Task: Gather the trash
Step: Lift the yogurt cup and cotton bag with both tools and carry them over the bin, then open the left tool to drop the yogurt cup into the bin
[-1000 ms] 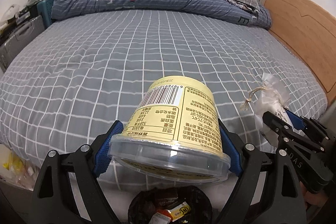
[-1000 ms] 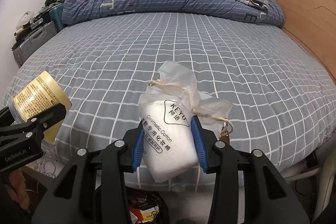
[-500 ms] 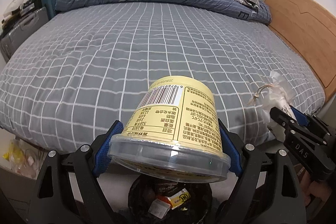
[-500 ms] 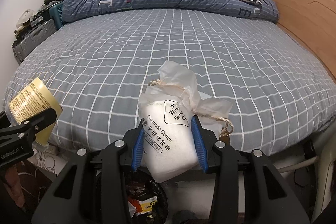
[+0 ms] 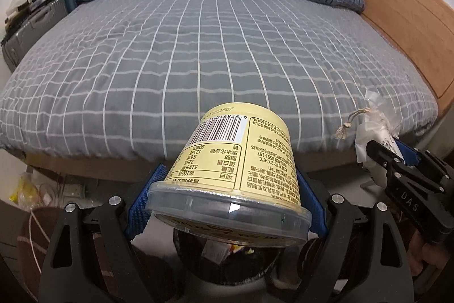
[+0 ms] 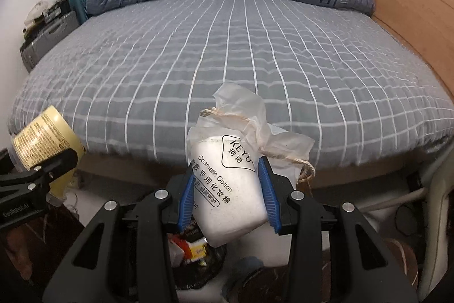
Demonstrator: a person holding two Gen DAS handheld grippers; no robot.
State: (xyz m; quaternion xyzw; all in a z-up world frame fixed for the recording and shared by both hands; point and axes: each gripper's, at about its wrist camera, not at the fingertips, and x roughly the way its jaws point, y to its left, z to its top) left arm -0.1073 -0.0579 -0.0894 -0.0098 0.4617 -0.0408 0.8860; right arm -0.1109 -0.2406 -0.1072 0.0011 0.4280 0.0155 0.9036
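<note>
Disposal is the step in hand: the left gripper (image 5: 227, 206) clamps a yellow tub (image 5: 238, 163), tipped lid-down, and the right gripper (image 6: 227, 198) pinches a cotton-pad pouch (image 6: 229, 183), both hanging over the black-lined bin (image 5: 227, 260) on the floor beside the bed (image 5: 198, 47). Next, I judge, each must sit squarely above the bin's mouth before its jaws part. The pouch reads "KEYU" and "Cosmetic Cotton"; the tub carries a barcode and small Chinese print.

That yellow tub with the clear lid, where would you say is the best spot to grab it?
Across its side wall, just above the lid rim, one pad on each side, as the left gripper holds it now. The yellow tub flares toward the clear lid, so that rim probably keeps it from slipping through.
</note>
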